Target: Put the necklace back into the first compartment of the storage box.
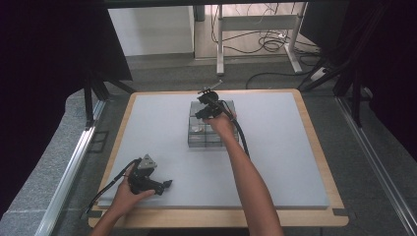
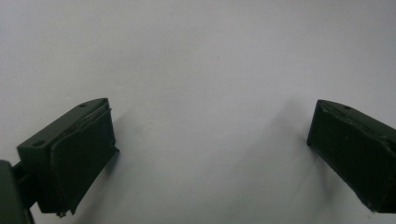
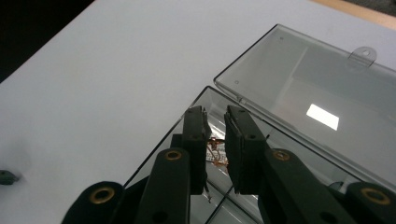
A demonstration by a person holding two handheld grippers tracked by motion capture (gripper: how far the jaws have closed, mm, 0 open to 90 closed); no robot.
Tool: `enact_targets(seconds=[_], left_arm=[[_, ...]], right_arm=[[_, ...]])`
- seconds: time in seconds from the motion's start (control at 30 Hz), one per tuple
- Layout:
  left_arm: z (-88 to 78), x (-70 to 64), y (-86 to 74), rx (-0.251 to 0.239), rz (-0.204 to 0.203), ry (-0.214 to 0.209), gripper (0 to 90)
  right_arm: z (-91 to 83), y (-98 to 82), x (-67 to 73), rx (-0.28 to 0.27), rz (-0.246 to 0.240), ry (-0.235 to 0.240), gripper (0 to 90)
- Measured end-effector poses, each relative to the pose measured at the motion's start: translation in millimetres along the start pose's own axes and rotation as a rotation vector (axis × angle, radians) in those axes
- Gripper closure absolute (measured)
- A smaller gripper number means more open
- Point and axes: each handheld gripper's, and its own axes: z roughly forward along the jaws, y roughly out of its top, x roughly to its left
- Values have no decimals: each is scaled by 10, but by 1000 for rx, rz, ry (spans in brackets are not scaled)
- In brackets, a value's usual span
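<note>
Right gripper (image 3: 215,149) pinches copper piece (image 3: 215,156) over clear box (image 3: 299,79)

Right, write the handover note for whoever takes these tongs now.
Left tongs: open, nothing between them, resting low on the grey mat at its near left.
Right tongs: nearly shut over the clear plastic box, pinching a small copper-coloured part; what the part is cannot be told.
Box: mid-mat, lid swung open and lying flat behind it.
Done: lid opened, part gripped.
Left: probably to put the part where it belongs; whether it goes into or out of the box is unclear.
</note>
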Motion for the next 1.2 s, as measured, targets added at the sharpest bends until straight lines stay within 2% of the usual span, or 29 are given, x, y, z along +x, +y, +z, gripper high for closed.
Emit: enact_targets(seconds=[0.27,0.37,0.6,0.87,0.93,1.03,1.07,1.2], left_arm=[[0,-2,0,-1,-2,-1,7],[0,-1,0,0,-1,0,8],[1,-2,0,-2,-2,-1,8],[1,-2,0,-1,-2,-1,7],[1,-2,0,-1,-2,-1,8],[1,-2,0,-2,-2,-1,8],[1,-2,0,-2,-2,-1,8],[0,-2,0,-2,-2,-1,7]], right_arm=[[170,-100,-19,38,9,-8,768],[257,-145,-15,64,-8,-15,768],[385,-215,-5,91,-14,-23,767],[470,-266,-25,111,-21,-39,765],[461,-262,-24,107,-20,-38,741],[443,-254,-21,104,-24,-33,647],[443,-254,-21,104,-24,-33,647],[373,-251,-42,79,2,-17,586]])
